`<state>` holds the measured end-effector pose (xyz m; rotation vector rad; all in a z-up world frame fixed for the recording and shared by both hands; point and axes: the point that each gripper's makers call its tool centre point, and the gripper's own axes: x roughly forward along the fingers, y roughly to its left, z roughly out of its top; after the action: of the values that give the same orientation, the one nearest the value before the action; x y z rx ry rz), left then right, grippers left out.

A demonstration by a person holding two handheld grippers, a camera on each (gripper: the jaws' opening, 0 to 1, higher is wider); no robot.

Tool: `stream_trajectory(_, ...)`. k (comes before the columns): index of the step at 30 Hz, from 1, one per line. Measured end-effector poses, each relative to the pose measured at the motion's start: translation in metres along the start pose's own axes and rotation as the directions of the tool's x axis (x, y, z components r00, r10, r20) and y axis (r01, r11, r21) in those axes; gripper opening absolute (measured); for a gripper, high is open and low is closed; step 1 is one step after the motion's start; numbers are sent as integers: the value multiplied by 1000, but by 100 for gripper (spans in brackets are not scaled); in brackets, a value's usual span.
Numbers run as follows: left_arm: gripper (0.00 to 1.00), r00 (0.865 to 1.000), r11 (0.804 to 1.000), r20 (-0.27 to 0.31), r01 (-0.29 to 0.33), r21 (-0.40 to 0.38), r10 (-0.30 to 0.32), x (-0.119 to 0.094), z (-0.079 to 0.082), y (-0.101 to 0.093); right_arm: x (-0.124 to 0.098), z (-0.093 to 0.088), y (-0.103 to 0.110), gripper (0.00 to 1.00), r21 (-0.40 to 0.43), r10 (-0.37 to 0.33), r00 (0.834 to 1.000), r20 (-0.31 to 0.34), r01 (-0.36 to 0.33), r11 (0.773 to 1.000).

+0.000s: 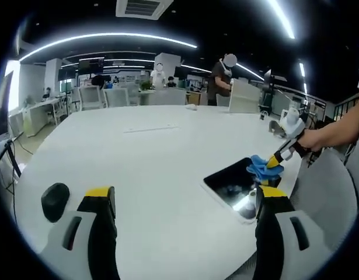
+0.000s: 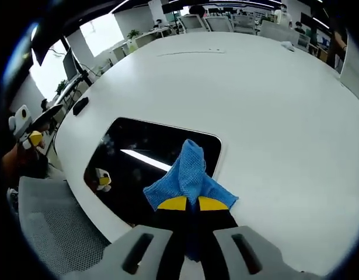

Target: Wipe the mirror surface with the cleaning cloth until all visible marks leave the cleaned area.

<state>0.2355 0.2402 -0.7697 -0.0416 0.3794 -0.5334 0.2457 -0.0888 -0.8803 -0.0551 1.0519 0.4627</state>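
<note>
On round white table (image 2: 272,105): dark rectangular mirror (image 2: 138,157). Right gripper (image 2: 187,203) clamped on crumpled blue cleaning cloth (image 2: 188,172), pressed onto mirror. Left gripper (image 1: 185,201) jaws wide apart, holding nothing.

- This is an open-plan office.
- Ahead of the left claw (image 1: 185,201) a big white meeting table (image 1: 138,157) spreads out, with a black computer mouse (image 1: 55,200) just to the left of that claw.
- Beyond the table's far edge stand rows of desks (image 1: 42,108) and office chairs (image 1: 89,96).
- A person (image 1: 220,79) stands at a white board (image 1: 244,97) far ahead and to the right.
- Overhead run long curved light strips (image 1: 109,38) and a ceiling air vent (image 1: 142,7).
</note>
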Motion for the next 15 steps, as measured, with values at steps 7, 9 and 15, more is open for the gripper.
stream_trajectory(7,99,1000,1000,-2,-1,13,1,-3,-4,3,-4,-9,5,0,13,5,1000,0,-5,1000)
stream_trajectory(9,99,1000,1000,2,-2,9,2,-3,-4,3,-5,-12,7,0,7,6,1000,-3,-6,1000)
stream_trajectory(15,99,1000,1000,-4,-7,12,7,-6,-5,-2,-9,-18,11,0,12,16,1000,-16,-16,1000)
